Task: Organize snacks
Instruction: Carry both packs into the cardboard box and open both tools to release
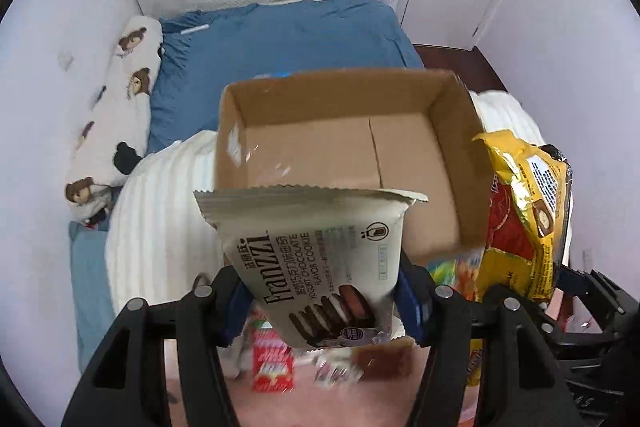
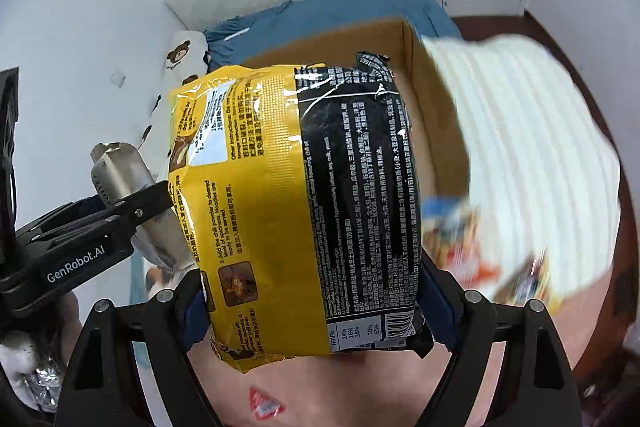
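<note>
My left gripper (image 1: 322, 303) is shut on a beige Franzzi cookie pack (image 1: 320, 259) and holds it up in front of an open, empty cardboard box (image 1: 348, 147). My right gripper (image 2: 312, 311) is shut on a yellow and black noodle pack (image 2: 296, 207), lifted before the same box (image 2: 432, 115). The noodle pack also shows at the right of the left wrist view (image 1: 520, 211). The left gripper with the cookie pack (image 2: 120, 175) shows at the left of the right wrist view.
The box rests on a white ribbed blanket (image 1: 156, 223) on a bed with a blue sheet (image 1: 280, 39) and a bear-print pillow (image 1: 116, 115). Loose snack packs (image 1: 274, 363) lie on the pink surface (image 1: 320, 407) below. More colourful packs (image 2: 460, 243) lie beside the box.
</note>
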`<state>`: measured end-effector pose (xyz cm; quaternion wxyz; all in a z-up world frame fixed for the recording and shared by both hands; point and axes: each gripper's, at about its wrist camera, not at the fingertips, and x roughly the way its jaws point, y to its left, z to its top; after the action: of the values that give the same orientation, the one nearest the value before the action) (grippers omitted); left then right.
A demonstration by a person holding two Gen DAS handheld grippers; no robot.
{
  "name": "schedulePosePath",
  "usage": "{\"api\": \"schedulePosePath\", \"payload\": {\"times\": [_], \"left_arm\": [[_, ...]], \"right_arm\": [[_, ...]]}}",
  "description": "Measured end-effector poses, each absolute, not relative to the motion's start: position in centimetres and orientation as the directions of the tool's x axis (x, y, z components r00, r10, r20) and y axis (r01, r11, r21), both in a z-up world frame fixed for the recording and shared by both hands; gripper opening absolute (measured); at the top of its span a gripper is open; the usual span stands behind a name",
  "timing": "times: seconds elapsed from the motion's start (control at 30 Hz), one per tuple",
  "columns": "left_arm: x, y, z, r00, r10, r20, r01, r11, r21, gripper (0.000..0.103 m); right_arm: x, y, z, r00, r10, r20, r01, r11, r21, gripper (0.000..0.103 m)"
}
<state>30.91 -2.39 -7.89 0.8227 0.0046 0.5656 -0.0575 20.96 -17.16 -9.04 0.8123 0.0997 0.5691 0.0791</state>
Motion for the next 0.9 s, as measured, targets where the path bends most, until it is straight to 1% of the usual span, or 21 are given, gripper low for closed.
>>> {"api": "schedulePosePath", "payload": {"times": [0.1, 0.13, 0.27, 0.33, 0.47, 0.57, 0.73, 0.9], "left_arm": [[36.1, -2.4, -9.2, 0.314, -0.092, -0.945, 0.068, 0.995, -0.075, 0.058], [37.2, -2.4, -9.6, 0.306, -0.091, -0.948, 0.06, 0.995, -0.077, 0.058], [42.6, -2.3, -12.6, 0.238, -0.101, -0.966, 0.042, 0.995, -0.093, 0.058], [44.5, -2.4, -14.3, 0.195, -0.11, -0.975, 0.049, 0.994, -0.102, 0.058], [47.3, -2.3, -18.3, 0.12, -0.083, -0.989, 0.044, 0.996, -0.078, 0.059], [48.3, -2.4, -20.3, 0.08, -0.065, -0.995, 0.05, 0.997, -0.061, 0.059], [49.1, -2.8, -22.5, 0.037, -0.056, -0.998, 0.06, 0.997, -0.054, 0.06], [50.2, -3.6, -23.0, 0.031, -0.04, -0.999, 0.082, 0.996, -0.038, 0.06]], "right_arm": [[26.7, -17.7, -9.8, 0.328, 0.213, -0.92, -0.024, 0.976, 0.217, 0.088], [29.0, -18.7, -8.3, 0.325, 0.202, -0.924, -0.019, 0.978, 0.207, 0.088], [37.1, -18.5, -9.3, 0.279, 0.164, -0.946, -0.024, 0.986, 0.164, 0.088], [39.1, -18.6, -10.4, 0.25, 0.144, -0.958, -0.029, 0.99, 0.141, 0.088], [44.8, -18.5, -14.1, 0.191, 0.092, -0.977, -0.046, 0.995, 0.084, 0.088], [46.9, -18.8, -17.6, 0.129, 0.077, -0.989, -0.053, 0.996, 0.071, 0.088], [48.9, -19.2, -21.5, 0.067, 0.046, -0.997, -0.043, 0.998, 0.043, 0.088], [49.6, -18.9, -22.9, 0.042, 0.009, -0.999, -0.067, 0.998, 0.006, 0.088]]}}
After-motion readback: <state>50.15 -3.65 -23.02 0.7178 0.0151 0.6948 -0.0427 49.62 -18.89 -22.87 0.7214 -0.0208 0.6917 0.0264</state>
